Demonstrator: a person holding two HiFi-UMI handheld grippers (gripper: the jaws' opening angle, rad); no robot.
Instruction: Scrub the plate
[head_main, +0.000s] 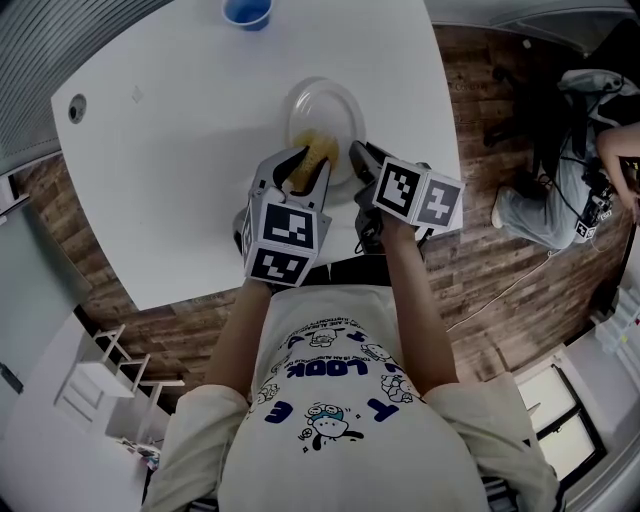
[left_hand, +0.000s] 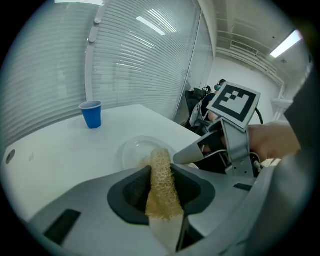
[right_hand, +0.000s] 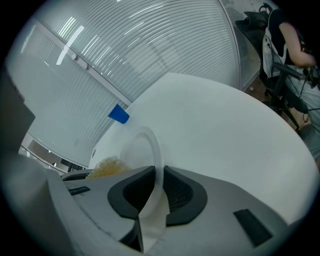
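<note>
The left tongs (head_main: 308, 168) are clenched on a yellow mesh sponge (left_hand: 162, 185), whose tip lies over the near part of the plate (right_hand: 142, 145). The right tongs (right_hand: 159, 189) grip the plate's rim on its near right side. The white plate sits on the white bench (head_main: 180, 170). A blue cup (head_main: 247, 11) stands well beyond the plate.

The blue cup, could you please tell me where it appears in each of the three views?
Head view: blue cup at the top edge, beyond the plate.
Left gripper view: blue cup upper left, behind the plate.
Right gripper view: blue cup left of centre, beyond the plate.
Shared landmark: the plate.
</note>
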